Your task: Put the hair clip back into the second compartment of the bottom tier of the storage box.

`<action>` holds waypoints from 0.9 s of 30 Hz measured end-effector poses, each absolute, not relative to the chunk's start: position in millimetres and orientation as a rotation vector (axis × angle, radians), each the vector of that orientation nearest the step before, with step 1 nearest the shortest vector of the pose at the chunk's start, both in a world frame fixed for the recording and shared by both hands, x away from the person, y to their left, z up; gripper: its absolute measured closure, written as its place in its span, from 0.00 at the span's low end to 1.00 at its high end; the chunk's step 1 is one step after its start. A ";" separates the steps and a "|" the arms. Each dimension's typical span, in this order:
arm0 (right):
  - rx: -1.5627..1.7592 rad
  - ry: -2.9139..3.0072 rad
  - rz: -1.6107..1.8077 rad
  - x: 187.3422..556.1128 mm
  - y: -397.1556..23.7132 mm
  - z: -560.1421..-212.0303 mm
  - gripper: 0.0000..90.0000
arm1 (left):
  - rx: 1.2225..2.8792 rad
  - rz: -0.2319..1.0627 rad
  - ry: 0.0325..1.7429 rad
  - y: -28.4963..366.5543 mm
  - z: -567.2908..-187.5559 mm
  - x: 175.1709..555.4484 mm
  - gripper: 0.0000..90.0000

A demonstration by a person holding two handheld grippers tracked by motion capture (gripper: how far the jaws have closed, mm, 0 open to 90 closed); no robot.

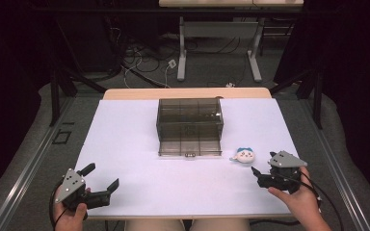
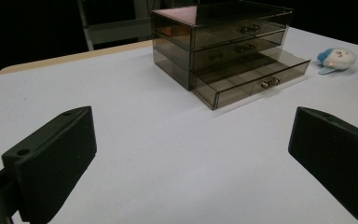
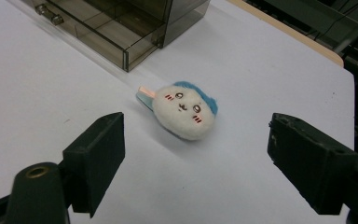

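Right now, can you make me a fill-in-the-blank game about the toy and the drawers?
1. The toy has white fur and ____ hair.
2. The drawer box has its ____ drawer pulled out.
3. The toy lies on the table, ____ the box.
4. The right tool is open and holds ____.

Missing words: blue; bottom; outside; nothing

Smoky drawer box (image 1: pixel 190 126), bottom drawer open, on white table (image 1: pixel 125 144).

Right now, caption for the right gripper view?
Open right tool faces a plush toy lying beside the drawer box.
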State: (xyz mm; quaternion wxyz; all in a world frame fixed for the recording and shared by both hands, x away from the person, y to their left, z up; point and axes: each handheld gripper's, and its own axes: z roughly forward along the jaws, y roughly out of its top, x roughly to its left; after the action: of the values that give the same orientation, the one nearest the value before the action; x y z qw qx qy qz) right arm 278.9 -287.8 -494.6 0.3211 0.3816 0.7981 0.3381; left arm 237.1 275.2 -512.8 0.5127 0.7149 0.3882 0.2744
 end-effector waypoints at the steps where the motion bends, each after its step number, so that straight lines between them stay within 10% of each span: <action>1: 0.997 2.109 0.866 280.1 -286.2 -493.2 0.22 | 1.722 0.658 0.934 275.4 -512.7 237.0 0.01; 27: 0.569 2.389 0.521 312.5 -255.9 -475.1 0.32 | 1.721 0.649 0.940 273.8 -514.6 238.5 0.01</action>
State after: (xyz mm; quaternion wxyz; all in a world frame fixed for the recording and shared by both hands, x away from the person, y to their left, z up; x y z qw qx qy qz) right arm 312.5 -255.9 -475.1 0.3104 0.2156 0.9046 0.1972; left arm 238.5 273.8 -514.6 0.5123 0.7156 0.3909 0.2697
